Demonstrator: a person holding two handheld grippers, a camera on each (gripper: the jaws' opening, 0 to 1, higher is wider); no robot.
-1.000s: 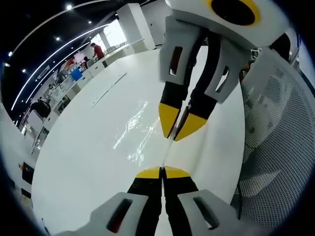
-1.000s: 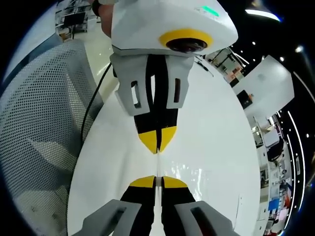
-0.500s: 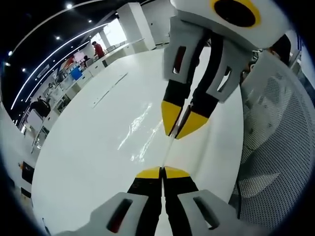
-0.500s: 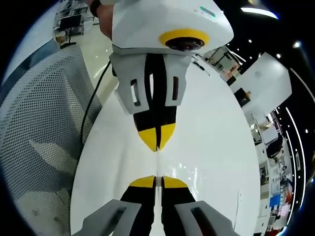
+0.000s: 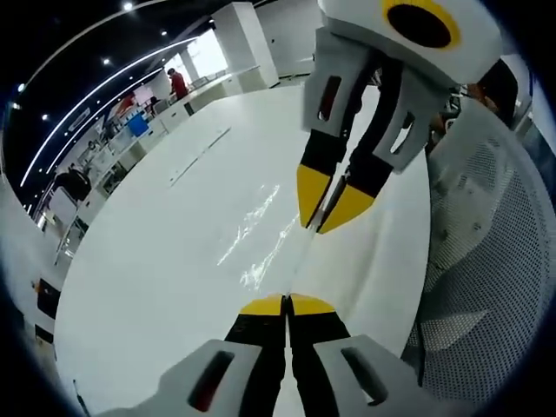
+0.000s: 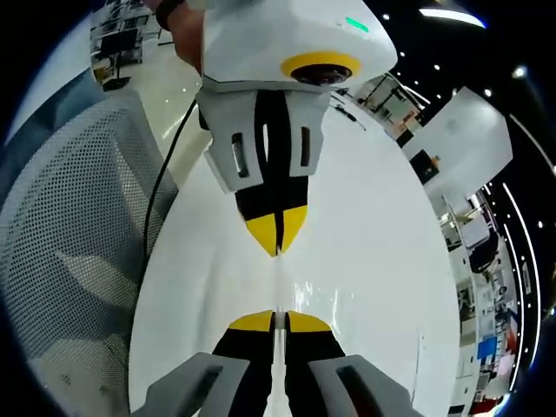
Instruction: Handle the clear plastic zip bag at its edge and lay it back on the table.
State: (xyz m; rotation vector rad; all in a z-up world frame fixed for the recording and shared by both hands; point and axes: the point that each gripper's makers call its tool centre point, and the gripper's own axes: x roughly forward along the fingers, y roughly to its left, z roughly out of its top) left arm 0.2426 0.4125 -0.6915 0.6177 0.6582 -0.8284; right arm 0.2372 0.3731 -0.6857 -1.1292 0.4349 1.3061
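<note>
White counter (image 5: pixel 156 287), glossy and broad, with an open-plan office beyond it, carries the scene. The clear plastic zip bag (image 5: pixel 261 234) shows in the left gripper view as a run of glints over the counter, its near edge drawn into a thin taut line between the two grippers. The left gripper (image 5: pixel 287 306) has its yellow-tipped jaws clenched on that edge at one end; the right gripper (image 5: pixel 328 201), entering from beyond the bag, pinches the same edge at the other end, its jaws nearly closed. In the right gripper view the same arrangement appears reversed: the right gripper (image 6: pixel 274 320) is clenched on the edge, and the left gripper (image 6: pixel 276 233) faces it with jaws pressed together, the bag (image 6: pixel 317 300) faintly glinting to one side of the line between them. A white mesh chair (image 5: pixel 486 261) stands beside the counter, on the far side of the grippers from the bag. People and desks appear well beyond the bag, at the room's far end.

Step in hand, as judged: the bag is held stretched by its edge, low over the counter. The next move calls for lowering both grippers evenly, keeping the edge straight, then releasing once the film lies flat.
</note>
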